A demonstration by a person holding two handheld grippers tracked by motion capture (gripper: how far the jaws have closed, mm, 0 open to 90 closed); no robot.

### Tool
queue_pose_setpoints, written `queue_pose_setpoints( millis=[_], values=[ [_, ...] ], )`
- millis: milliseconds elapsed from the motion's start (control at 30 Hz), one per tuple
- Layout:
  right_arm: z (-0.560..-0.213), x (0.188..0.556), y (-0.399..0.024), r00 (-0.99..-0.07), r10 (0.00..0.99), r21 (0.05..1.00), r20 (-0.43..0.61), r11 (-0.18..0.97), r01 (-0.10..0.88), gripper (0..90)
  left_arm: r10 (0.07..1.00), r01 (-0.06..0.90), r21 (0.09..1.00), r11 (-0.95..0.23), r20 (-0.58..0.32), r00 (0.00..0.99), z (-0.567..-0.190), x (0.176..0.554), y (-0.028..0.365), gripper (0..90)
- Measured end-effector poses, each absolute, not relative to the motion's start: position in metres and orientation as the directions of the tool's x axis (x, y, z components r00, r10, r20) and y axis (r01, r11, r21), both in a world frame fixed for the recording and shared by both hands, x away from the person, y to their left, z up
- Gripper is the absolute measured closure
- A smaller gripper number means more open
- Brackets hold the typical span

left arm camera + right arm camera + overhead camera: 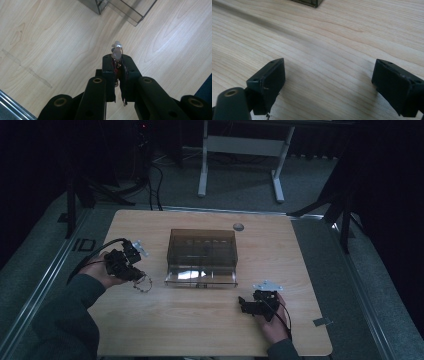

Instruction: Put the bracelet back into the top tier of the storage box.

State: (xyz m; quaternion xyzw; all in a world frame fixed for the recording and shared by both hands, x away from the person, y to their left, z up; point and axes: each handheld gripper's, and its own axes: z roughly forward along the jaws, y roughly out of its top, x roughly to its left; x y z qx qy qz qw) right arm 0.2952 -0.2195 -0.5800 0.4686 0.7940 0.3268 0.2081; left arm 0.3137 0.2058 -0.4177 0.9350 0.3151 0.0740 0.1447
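The left gripper (117,65) pinched a beaded bracelet (116,48), pale and dark red beads on thin wire, dangling left of the smoky transparent box (202,257). The right gripper (328,85) hovered spread above the wooden table (200,315).

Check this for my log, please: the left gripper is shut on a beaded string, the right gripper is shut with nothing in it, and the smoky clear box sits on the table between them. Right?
One thing is wrong: the right gripper is open, not shut. The right gripper view shows its jaws set wide apart over bare table. The rest holds: the left gripper is shut on the beaded string, and the smoky clear box sits on the table between them.
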Motion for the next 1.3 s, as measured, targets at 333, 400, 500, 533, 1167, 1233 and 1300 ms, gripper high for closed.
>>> queue_pose_setpoints(
  millis=[333,400,500,533,1167,1233,1300],
  values=[
    [-0.580,0.295,-0.219,-0.473,0.881,0.714,-0.023,0.346,0.609,11.3,0.605,0.556,0.336,-0.760,0.056,0.794,-0.409,0.316,0.202,83.4],
    [-0.580,0.295,-0.219,-0.474,0.880,0.714,-0.023,0.346,0.609,11.3,0.601,0.551,0.339,-0.763,0.058,0.797,-0.407,0.316,0.200,83.4],
    [-0.580,0.295,-0.219,-0.474,0.880,0.714,-0.023,0.347,0.609,11.2,0.597,0.547,0.342,-0.764,0.054,0.800,-0.405,0.318,0.199,83.4],
    [-0.580,0.295,-0.219,-0.474,0.880,0.714,-0.024,0.347,0.609,11.2,0.596,0.546,0.339,-0.766,0.057,0.801,-0.404,0.318,0.198,83.4],
    [-0.580,0.295,-0.220,-0.475,0.880,0.712,-0.024,0.348,0.609,11.2,0.583,0.523,0.354,-0.775,0.084,0.808,-0.386,0.324,0.189,83.3],
    [-0.580,0.295,-0.220,-0.475,0.880,0.712,-0.024,0.348,0.609,11.3,0.584,0.522,0.358,-0.774,0.085,0.808,-0.384,0.324,0.189,83.3],
    [-0.580,0.295,-0.220,-0.475,0.880,0.712,-0.024,0.349,0.609,11.2,0.582,0.520,0.360,-0.775,0.087,0.808,-0.382,0.324,0.188,83.3]
  ],
)
